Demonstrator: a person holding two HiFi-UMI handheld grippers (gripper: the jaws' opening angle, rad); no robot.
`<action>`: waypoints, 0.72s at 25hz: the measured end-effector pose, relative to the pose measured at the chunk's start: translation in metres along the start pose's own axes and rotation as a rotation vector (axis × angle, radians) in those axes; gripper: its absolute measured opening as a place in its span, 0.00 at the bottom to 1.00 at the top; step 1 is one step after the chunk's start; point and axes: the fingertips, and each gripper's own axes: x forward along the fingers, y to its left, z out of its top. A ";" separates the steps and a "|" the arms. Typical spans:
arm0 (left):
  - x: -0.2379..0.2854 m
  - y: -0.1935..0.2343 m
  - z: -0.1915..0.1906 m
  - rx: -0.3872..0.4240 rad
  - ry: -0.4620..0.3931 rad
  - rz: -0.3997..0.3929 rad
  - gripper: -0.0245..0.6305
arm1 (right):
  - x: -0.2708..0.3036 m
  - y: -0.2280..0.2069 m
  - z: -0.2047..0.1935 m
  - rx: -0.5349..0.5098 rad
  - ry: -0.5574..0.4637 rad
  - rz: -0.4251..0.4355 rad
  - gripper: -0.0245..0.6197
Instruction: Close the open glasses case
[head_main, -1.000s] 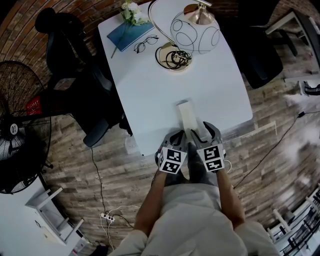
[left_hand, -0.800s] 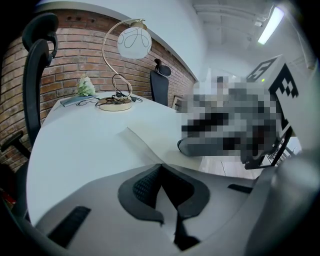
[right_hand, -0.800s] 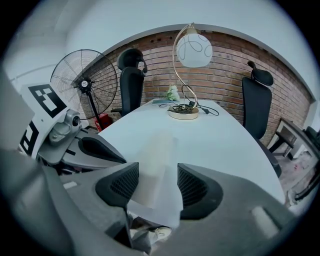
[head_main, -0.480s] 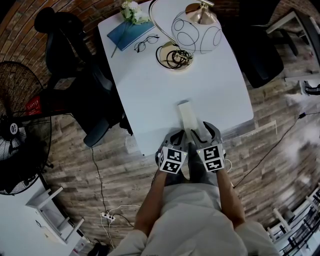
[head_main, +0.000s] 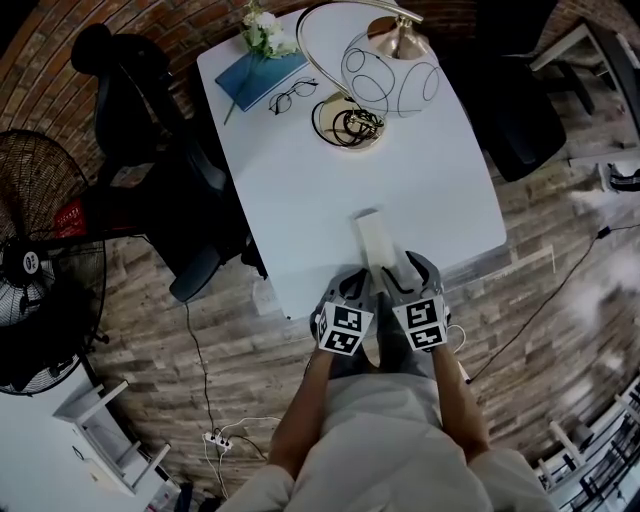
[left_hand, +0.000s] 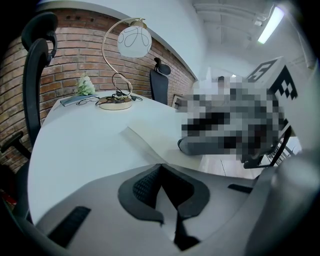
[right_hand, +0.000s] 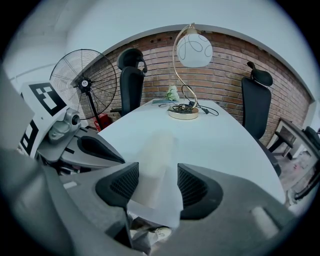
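A long cream glasses case lies on the white table near its front edge, pointing away from me. In the right gripper view the case runs between the pads, with its pale flap hanging toward the camera. My right gripper is open around the case's near end; I see no firm clamp. My left gripper sits just left of the case at the table edge. Its jaws are shut with nothing between them. The case shows ahead and to the right of it.
At the far end of the table stand a gold lamp with a white globe shade, spectacles, a blue book and white flowers. Black office chairs flank the table. A standing fan is at the left.
Both grippers stay where they were at the case's near end. Only the head camera has shifted slightly.
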 end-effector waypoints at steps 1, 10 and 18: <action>-0.001 0.001 0.000 0.001 0.000 0.001 0.04 | 0.000 0.000 0.000 0.002 0.000 -0.001 0.42; -0.006 0.006 0.010 0.013 -0.019 0.006 0.04 | -0.004 -0.004 0.005 0.013 -0.014 -0.022 0.42; -0.017 0.016 0.030 0.024 -0.060 0.016 0.04 | -0.011 -0.011 0.020 0.028 -0.054 -0.046 0.42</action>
